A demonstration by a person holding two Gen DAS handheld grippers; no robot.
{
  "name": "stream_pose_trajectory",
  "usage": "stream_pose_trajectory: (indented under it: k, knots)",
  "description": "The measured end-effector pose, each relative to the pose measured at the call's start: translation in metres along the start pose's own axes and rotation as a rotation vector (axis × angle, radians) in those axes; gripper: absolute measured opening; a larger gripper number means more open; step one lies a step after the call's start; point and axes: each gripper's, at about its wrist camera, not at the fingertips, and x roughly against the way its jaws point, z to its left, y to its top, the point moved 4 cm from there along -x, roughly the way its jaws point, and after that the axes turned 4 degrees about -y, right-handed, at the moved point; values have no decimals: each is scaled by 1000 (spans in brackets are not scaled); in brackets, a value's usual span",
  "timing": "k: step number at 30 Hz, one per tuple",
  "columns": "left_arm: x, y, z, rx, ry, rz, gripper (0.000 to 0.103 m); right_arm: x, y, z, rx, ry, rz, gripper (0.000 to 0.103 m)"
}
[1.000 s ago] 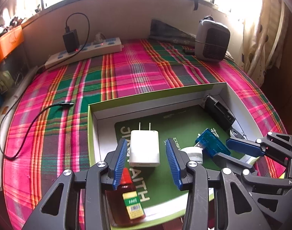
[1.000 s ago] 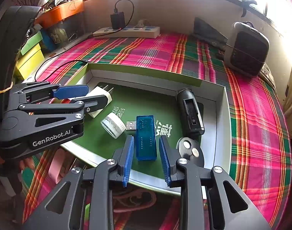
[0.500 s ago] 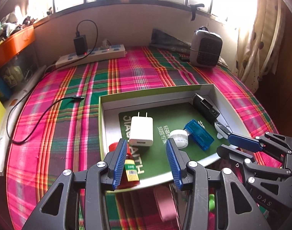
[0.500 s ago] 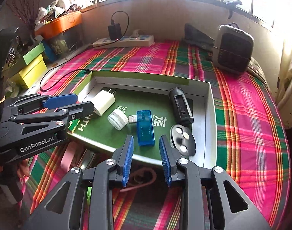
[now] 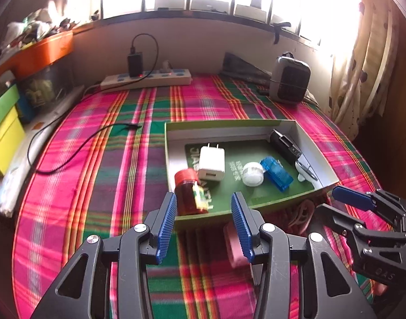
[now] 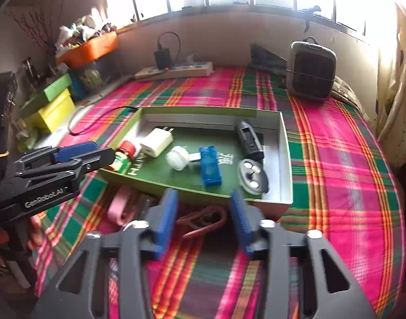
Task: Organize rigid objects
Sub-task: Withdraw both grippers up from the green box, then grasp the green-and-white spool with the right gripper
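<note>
Plaid-covered surface (image 5: 117,175) carried a green-rimmed box (image 5: 259,122) with the task items inside. Left claw (image 5: 203,223) hung wide open and empty, just short of the box's near wall. Amber bottle with red cap (image 5: 188,190) lay in the box's near-left corner, just beyond the left claw's left finger, not between the pads. White charger (image 5: 211,163) sat beyond it, touching the bottle cap or nearly so. White round cap (image 5: 252,174) and blue USB module (image 5: 277,174) lay side by side right of the charger; black device (image 5: 282,143) lay along the right wall.

Right claw (image 6: 203,222) was also wide open, holding nothing, hovering over the surface outside the box's near wall. Blue USB module (image 6: 209,166) lay ahead of it inside the box, roughly centred on the gap, well clear of the pads. Grey oval piece (image 6: 252,176) lay just right of the module. Pink ring-shaped object (image 6: 120,207) and a reddish looped item (image 6: 203,220) lay on the surface outside the box, the loop under the right claw's gap. Left claw (image 6: 78,154) appeared at the box's near-left corner.
</note>
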Motion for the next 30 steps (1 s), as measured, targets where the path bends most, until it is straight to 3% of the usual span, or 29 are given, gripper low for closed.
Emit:
stream_pose_trajectory:
  k: [14,30]
  knots:
    - [18,-45,20,78,17,4,44,1,-25,38,13,65,11,51]
    - [16,-61,34,109,-30,10,44,-14,-36,55,31,3,58,51]
